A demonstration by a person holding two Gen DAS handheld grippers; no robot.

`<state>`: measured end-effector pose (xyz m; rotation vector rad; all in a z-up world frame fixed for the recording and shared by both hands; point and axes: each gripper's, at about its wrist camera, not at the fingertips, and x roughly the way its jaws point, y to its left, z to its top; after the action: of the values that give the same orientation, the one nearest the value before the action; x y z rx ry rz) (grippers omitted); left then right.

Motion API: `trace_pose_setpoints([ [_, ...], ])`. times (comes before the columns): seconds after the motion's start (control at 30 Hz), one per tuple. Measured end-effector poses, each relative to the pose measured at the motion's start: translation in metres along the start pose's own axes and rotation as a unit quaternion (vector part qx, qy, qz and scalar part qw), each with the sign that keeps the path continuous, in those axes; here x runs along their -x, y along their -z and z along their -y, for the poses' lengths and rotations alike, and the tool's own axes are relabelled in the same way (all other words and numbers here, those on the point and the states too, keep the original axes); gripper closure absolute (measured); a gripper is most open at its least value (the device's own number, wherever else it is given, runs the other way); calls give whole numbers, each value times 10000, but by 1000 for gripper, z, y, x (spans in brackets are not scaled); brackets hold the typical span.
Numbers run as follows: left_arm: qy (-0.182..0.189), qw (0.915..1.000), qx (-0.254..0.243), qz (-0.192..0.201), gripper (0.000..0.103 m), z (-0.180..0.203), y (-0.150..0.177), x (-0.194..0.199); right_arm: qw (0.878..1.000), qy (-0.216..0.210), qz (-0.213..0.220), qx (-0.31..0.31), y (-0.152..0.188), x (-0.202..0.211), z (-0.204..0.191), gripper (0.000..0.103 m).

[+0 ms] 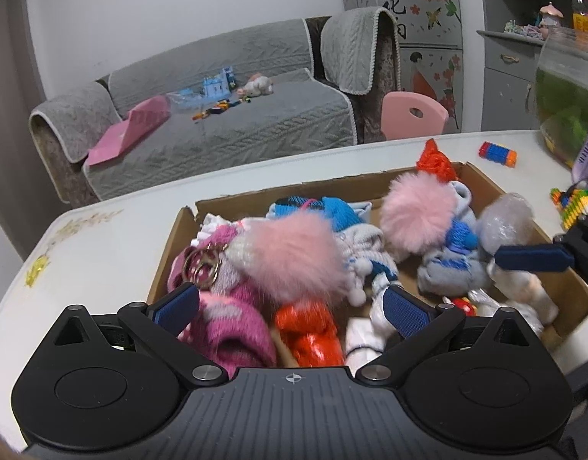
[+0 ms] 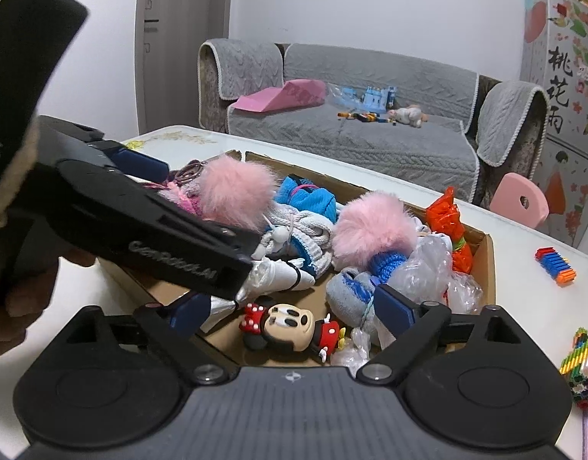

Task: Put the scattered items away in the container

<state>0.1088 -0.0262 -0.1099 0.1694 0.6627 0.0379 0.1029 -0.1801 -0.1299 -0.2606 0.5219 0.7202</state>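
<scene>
Cardboard box (image 1: pixel 554 268) sits on the white tabletop (image 1: pixel 102 253), already crowded: 2 pink pom-pom knits (image 1: pixel 294 260), a blue knit piece (image 1: pixel 332 211), orange cellophane bundles (image 1: pixel 309 333), clear plastic wrap (image 1: pixel 505 222) and a Minnie Mouse figure (image 2: pixel 290 322).

Left gripper (image 1: pixel 290 306): fingers spread wide over the near end of the box, nothing pinched between them. The pink striped knit and the orange bundle lie below the gap, not pressed by either pad.

Right gripper (image 2: pixel 294 306): fingers also well apart, poised over the Minnie figure and the grey-blue knit; no grip on either.

Step in hand, as judged: a drop into the box is done with, both tools empty.

Still scattered on the tabletop, outside the box:
- 1 red-blue-orange block roll (image 2: pixel 556 266), at 3 o'clock of the box in the right wrist view;
- 1 green-yellow block model (image 2: pixel 581 360), at 4 o'clock, near the right edge.

Next move, as judged: the right gripper is the nearer tool. It should swing toward 3 o'clock, straddle the block roll across its short side, close, then carry it over the box wall.

Writing:
- "GenRobot.AI" on the left gripper body in the right wrist view, partly blurred;
- large Chinese characters 桃花 on the decorated fridge door (image 1: pixel 409 19), a third below them;
- a letter "S" on the dark wrist strap, the rest hidden.
</scene>
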Motion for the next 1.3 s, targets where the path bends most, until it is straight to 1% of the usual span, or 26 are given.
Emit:
trace_pose_setpoints([
  [0.07,-9,10000,3,-2,0,-1,3,9,10000,4,47,4,1,5,0,6],
  [0.17,-58,10000,-15,35,0,-1,8,25,9999,-6,138,17,2,15,-1,4],
  [0.27,-26,9999,-6,97,0,-1,15,44,9997,-47,249,74,4,28,-2,1],
  [0.47,-89,9998,54,148,0,-3,32,77,9982,-206,395,408,11,52,-16,1],
  [0.6,-167,9994,180,248,0,-15,48,99,9971,-292,482,512,22,70,-18,1],
  [0.67,-251,9990,261,262,0,-25,58,106,9975,-281,491,432,29,76,-14,1],
  [0.73,-374,9986,335,165,0,-36,70,107,9983,-122,506,265,37,81,-5,1],
  [0.87,-491,9966,655,-75,0,-64,94,103,9985,119,414,-349,48,84,20,1],
  [0.93,-527,9950,839,-160,0,-74,105,102,9972,246,382,-593,53,83,28,1],
  [1.0,-470,9929,1054,-291,0,-81,115,100,9962,367,311,-723,57,81,31,1],
  [1.07,-328,9912,1189,-483,0,-82,121,98,9955,504,201,-778,58,79,30,1],
  [1.1,-284,9910,1181,-555,0,-80,122,98,9950,529,172,-826,58,79,28,1],
  [1.23,-280,9913,946,-873,0,-65,114,98,9918,387,108,-1216,62,83,29,1],
  [1.27,-273,9914,911,-900,0,-61,110,99,9911,370,89,-1276,64,84,28,1],
  [1.3,-214,9923,895,-826,0,-57,108,104,9906,375,60,-1315,65,84,27,1],
])
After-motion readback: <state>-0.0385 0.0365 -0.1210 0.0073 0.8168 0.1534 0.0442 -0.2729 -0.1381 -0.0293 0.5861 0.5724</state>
